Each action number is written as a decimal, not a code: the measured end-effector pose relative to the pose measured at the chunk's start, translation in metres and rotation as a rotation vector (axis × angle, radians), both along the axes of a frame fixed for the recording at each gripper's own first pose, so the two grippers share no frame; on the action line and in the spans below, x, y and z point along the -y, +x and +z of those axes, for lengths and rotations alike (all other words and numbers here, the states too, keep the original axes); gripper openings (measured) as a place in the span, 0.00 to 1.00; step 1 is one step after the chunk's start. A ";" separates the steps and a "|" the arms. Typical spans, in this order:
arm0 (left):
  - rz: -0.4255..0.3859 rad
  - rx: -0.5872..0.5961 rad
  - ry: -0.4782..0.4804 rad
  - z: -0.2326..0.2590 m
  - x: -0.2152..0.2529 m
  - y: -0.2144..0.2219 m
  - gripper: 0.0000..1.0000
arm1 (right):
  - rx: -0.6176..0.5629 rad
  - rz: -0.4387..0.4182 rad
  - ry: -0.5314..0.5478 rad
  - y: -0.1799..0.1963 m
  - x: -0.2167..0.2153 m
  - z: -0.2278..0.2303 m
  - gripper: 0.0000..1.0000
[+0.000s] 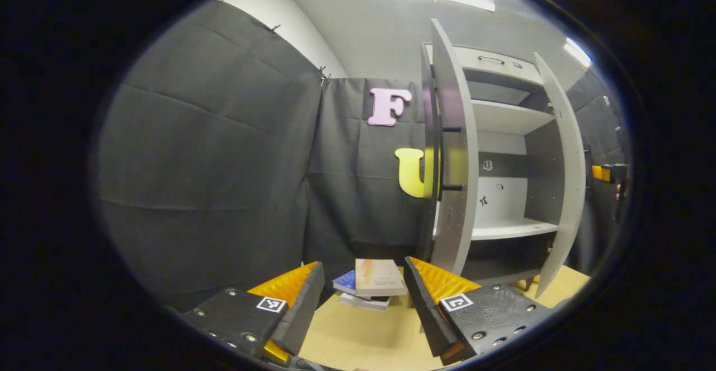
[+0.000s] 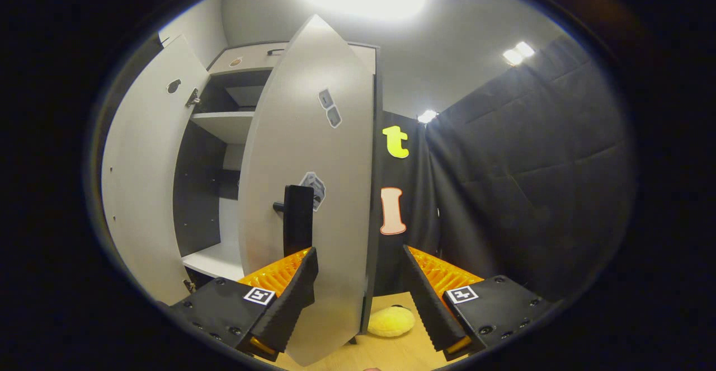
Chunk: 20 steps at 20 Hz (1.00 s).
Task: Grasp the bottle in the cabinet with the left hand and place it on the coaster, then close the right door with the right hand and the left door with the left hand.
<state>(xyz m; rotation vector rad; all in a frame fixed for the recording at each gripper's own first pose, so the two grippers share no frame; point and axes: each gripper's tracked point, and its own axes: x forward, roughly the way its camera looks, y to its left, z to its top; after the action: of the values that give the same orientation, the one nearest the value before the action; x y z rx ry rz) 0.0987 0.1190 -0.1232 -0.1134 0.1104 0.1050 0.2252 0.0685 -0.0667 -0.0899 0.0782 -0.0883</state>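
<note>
At the bottom of the left gripper view, left gripper [image 1: 363, 309] with jaws wide apart, nothing between them, hanging over the pale wooden table [image 1: 358, 343]. Just past the fingertips, a small stack of books [image 1: 373, 284] lying on the table. Further back and to the right, the grey cabinet [image 1: 503, 158] standing with both doors open: left door [image 1: 454, 153] seen nearly edge-on with a dark handle, right door [image 1: 565, 175] swung outward. Between them bare shelves [image 1: 512, 228]; no bottle visible on the shelves, and cannot tell where the bottle or the coaster is. At the far right edge, part of the other gripper with a hand on it, small and unclear.

At the bottom of the right gripper view, right gripper [image 2: 358, 298] also with jaws apart, gripping nothing. Very close in front, the right door [image 2: 313, 192] of the cabinet [image 2: 224, 130], its dark handle [image 2: 297, 220] just above the left finger [image 2: 285, 298]; touching or not, cannot tell. Behind, the left door [image 2: 142, 175] open as well, shelves between. Low on the table [image 2: 391, 351], beside the door's lower edge, a yellow fluffy thing [image 2: 391, 320].
</note>
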 end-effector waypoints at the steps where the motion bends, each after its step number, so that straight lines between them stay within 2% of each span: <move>1: 0.002 -0.002 -0.001 0.000 -0.001 -0.001 0.91 | -0.002 0.011 -0.003 0.004 -0.005 -0.001 0.95; 2: 0.001 -0.004 -0.003 0.001 -0.001 -0.001 0.91 | -0.004 0.020 -0.005 0.007 -0.009 -0.001 0.95; 3: -0.002 -0.007 -0.003 0.000 -0.001 -0.002 0.84 | -0.007 0.025 -0.006 0.009 -0.011 -0.003 0.95; 5: -0.006 -0.010 -0.001 0.003 0.000 0.003 0.84 | -0.002 0.032 -0.001 0.008 -0.014 -0.002 0.92; 6: -0.011 -0.010 0.001 0.005 0.001 0.005 0.91 | 0.003 0.032 0.002 0.006 -0.013 -0.001 0.92; 7: -0.015 -0.008 0.004 0.008 0.002 0.009 0.84 | 0.006 0.034 0.005 0.005 -0.012 -0.001 0.95; 9: -0.028 0.000 0.011 0.014 0.005 0.014 0.84 | 0.009 0.032 0.007 -0.001 -0.007 0.000 0.95; 11: -0.048 0.009 0.012 0.026 0.008 0.030 0.87 | 0.010 0.025 0.008 -0.009 0.001 -0.002 0.95; 15: -0.072 0.022 -0.001 0.056 0.012 0.066 0.81 | 0.010 0.018 0.007 -0.025 0.018 -0.008 0.95; 16: -0.075 0.032 -0.006 0.065 0.012 0.075 0.84 | 0.005 0.016 0.005 -0.029 0.022 -0.010 0.92; 18: -0.076 0.040 -0.015 0.077 0.008 0.092 0.84 | -0.005 0.012 0.002 -0.039 0.031 -0.015 0.95; 20: -0.081 0.036 -0.029 0.086 0.008 0.111 0.87 | -0.005 -0.002 -0.002 -0.049 0.042 -0.017 0.92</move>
<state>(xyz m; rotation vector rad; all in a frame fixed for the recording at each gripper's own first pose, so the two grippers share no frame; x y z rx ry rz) 0.2097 0.1112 -0.0368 -0.1399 0.0803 0.0200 0.1765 0.0270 -0.0837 -0.0923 0.0831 -0.0899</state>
